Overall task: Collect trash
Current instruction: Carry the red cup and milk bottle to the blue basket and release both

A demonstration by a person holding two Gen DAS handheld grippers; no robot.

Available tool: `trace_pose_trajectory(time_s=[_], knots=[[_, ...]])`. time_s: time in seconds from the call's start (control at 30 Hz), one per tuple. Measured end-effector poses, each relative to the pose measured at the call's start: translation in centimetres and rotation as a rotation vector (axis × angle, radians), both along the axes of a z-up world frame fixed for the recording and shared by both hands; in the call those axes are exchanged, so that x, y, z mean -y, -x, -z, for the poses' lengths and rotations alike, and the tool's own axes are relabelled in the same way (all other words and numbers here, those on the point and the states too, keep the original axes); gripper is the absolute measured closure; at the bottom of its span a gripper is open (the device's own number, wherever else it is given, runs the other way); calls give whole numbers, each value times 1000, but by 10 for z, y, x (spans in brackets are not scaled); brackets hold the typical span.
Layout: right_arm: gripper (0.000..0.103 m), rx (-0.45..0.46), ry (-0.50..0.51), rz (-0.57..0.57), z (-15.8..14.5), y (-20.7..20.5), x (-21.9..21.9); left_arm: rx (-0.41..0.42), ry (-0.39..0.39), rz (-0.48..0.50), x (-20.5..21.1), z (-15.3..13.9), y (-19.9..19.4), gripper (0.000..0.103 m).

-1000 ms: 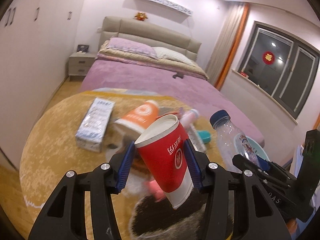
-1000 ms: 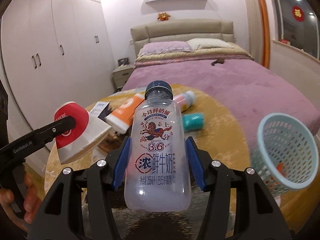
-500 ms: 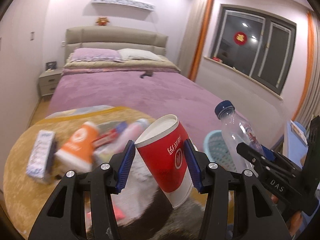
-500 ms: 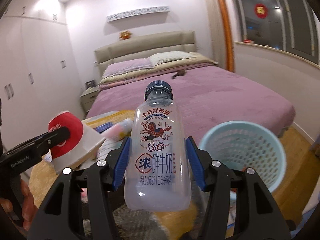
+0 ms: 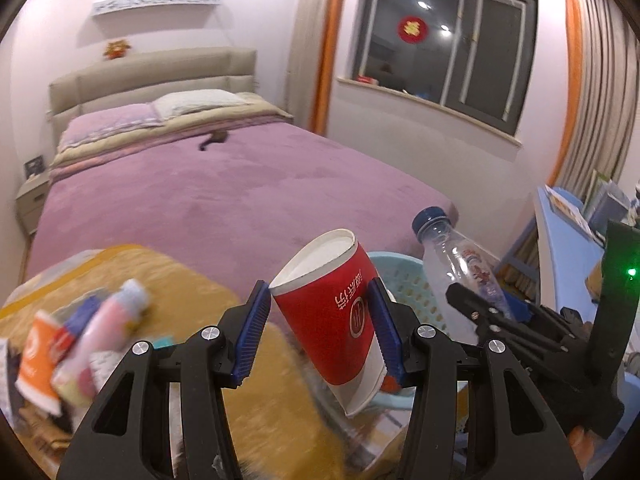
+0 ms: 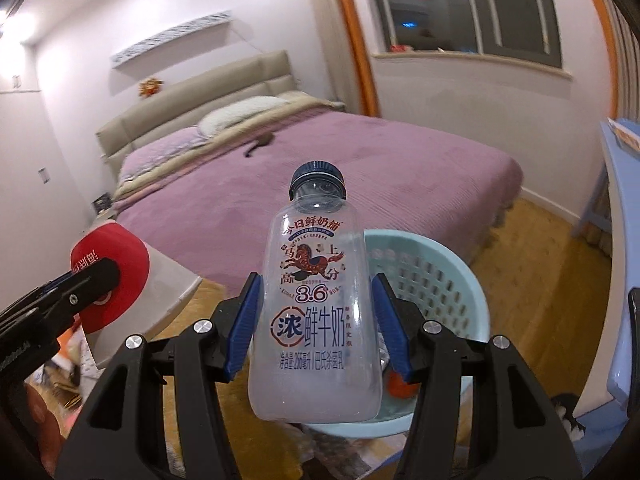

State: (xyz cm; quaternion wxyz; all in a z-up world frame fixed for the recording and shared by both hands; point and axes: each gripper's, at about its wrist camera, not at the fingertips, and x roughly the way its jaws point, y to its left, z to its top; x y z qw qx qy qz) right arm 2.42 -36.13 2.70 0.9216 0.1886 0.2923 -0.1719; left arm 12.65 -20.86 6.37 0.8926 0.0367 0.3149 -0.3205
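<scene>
My left gripper (image 5: 318,330) is shut on a red and white paper cup (image 5: 340,312), held tilted in the air. My right gripper (image 6: 316,320) is shut on a clear plastic milk bottle (image 6: 316,304) with a dark blue cap, held upright. A light blue perforated trash basket (image 6: 436,280) stands on the floor right behind the bottle; in the left wrist view the basket (image 5: 412,288) is behind the cup. The bottle (image 5: 460,264) and the right gripper appear at the right of the left wrist view. The cup (image 6: 116,276) appears at the left of the right wrist view.
Several pieces of trash (image 5: 80,344), among them an orange cup and a pink tube, lie on the round yellow rug (image 5: 168,284) at left. A purple bed (image 5: 224,184) fills the background. A blue desk (image 6: 624,216) stands at right, by the window wall.
Both grippers have swung to the right with the cup and the bottle. The basket has come closer and now sits right behind both. The trash on the rug has slid to the left edge.
</scene>
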Motion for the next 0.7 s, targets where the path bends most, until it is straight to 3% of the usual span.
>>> trace_pose_trajectory(time_s=[0.23, 0.33, 0.5, 0.7], knots=[[50, -78, -82, 60, 30, -11, 35, -58, -23, 82, 54, 27, -26, 53], [48, -136, -111, 87, 46, -19, 49, -59, -63, 90, 68, 40, -32, 28], [48, -140, -133, 101, 56, -15, 56, -81, -52, 114, 64, 49, -29, 28], [48, -118, -115, 95, 45, -11, 49, -69, -9, 89, 40, 41, -23, 28]])
